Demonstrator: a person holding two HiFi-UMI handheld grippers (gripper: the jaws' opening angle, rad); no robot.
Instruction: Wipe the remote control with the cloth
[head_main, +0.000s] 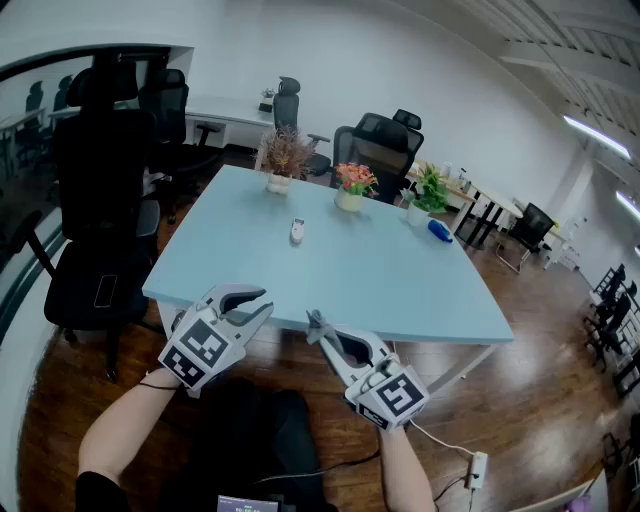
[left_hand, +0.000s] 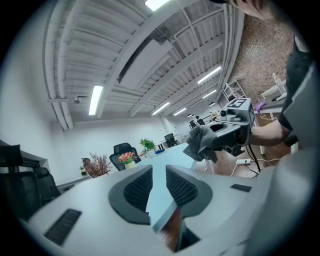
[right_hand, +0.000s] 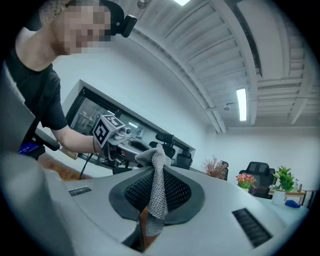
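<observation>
Two hand-held tongs hover side by side just short of the near edge of a pale blue rectangular counter (head_main: 400, 280), both pointing level. The left tongs (head_main: 262, 303), grey with a black-and-white marker cube, have their jaws drawn together with only a sliver of gap, and nothing sits between them. The right tongs (head_main: 314, 324) are clamped on a small grey knitted cloth (right_hand: 157, 197). The cloth is pinched between the ribbed black pads, with a bunched end standing above the tips and a tail hanging below.

A small white remote control (head_main: 297, 231) lies flat on the counter toward its far side, well apart from both tongs and untouched. Beyond it, along the far edge, stand three potted plants: a dried brown spray (head_main: 285, 155), orange and pink flowers (head_main: 354, 181) and a leafy green plant (head_main: 431, 189). A small blue object (head_main: 440, 230) lies near the green plant; what it is cannot be told. Black office chairs (head_main: 100, 200) stand to the left of the counter and behind it, on a glossy brown wooden floor (head_main: 520, 380).
</observation>
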